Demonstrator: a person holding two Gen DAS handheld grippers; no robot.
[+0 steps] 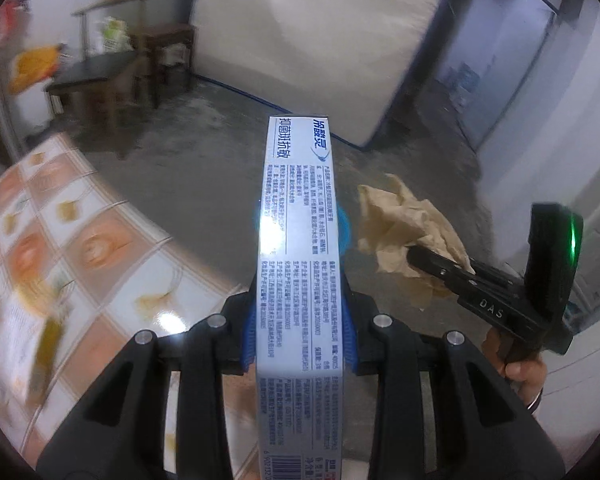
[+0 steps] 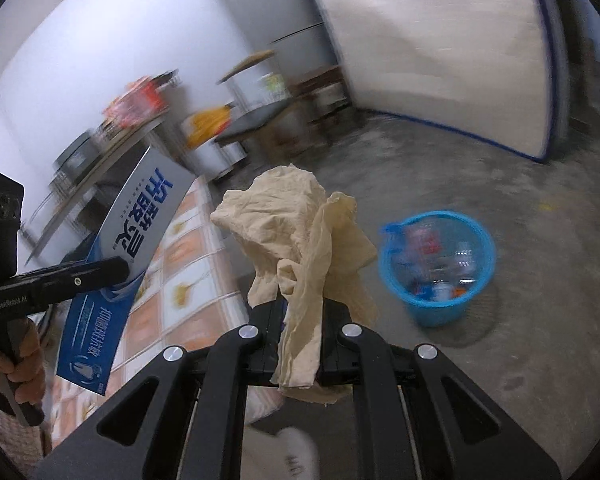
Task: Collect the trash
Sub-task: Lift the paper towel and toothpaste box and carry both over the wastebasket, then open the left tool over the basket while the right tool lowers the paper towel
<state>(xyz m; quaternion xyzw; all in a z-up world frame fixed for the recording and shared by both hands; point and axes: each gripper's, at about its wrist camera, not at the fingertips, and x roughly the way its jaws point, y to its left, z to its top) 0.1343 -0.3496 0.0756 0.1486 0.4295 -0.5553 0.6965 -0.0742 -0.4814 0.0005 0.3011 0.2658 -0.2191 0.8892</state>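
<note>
The left gripper [image 1: 302,344] clamps a stiff, light blue-and-white cardboard toothpaste box [image 1: 300,248] near its lower end; the right gripper [image 2: 300,344] pinches soft crumpled beige paper [image 2: 300,240], with the blue plastic basket [image 2: 436,308], probably the bin, at 3 o'clock.

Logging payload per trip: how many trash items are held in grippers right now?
2. A toothpaste box clamped in the left gripper, and a crumpled beige paper clamped in the right gripper. More trash lies blurred in the blue bin.

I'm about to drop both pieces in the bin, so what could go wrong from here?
1. The right gripper pinches only the lower part of the loose paper; it may slip or drift wide of the bin.
2. The left gripper holds the long box near one end, so it could pivot or strike the rim.
3. The bin already holds trash, so the box may stick out.
</note>
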